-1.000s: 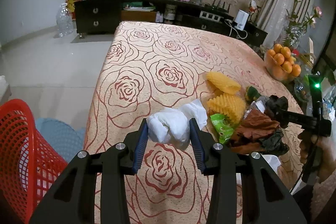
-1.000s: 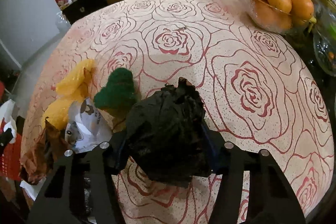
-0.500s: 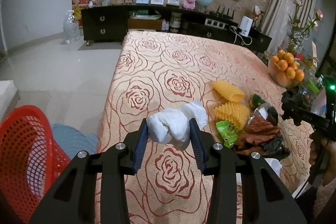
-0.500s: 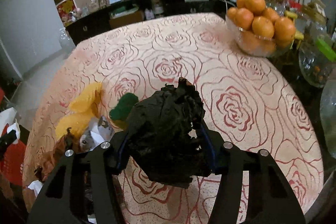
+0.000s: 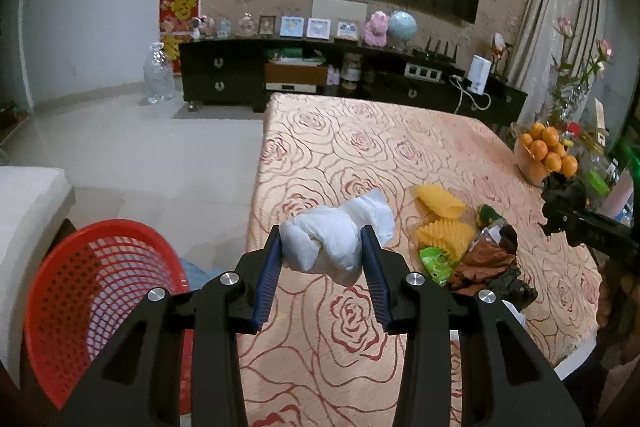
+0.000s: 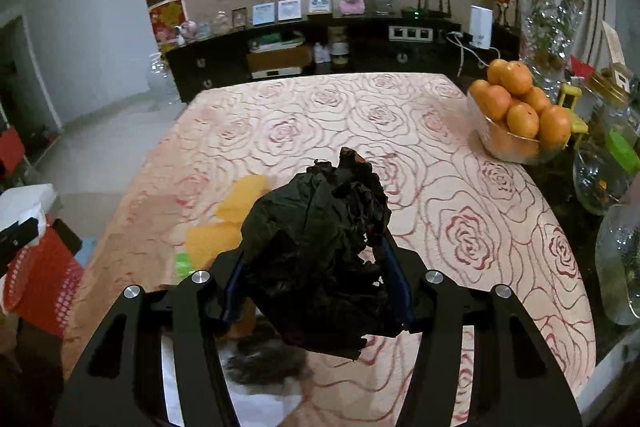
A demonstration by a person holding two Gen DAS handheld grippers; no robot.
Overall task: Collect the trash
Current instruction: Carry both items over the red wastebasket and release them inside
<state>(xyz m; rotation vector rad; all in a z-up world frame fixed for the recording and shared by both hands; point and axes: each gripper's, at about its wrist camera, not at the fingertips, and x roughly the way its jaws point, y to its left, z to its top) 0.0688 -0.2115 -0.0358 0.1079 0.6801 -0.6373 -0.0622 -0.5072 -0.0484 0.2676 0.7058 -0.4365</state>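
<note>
left gripper (image 5: 322,257) clamps white wad (image 5: 332,239), raised higher above table (image 5: 400,155); right gripper (image 6: 314,259) clamps black wad (image 6: 320,247), lifted too; basket (image 5: 84,291) nearer.

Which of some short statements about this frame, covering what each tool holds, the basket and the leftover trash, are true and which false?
1. The left tool is shut on a crumpled white paper wad. True.
2. The right tool is open with nothing in it. False: it clamps a crumpled black plastic bag.
3. The red plastic mesh basket sits on the rose-patterned tablecloth. False: it stands off the table's edge, lower, beside the left tool.
4. Yellow foam fruit nets lie on the tablecloth. True.
5. The glass bowl of oranges has tipped over. False: it is upright, with the oranges piled in it.
</note>
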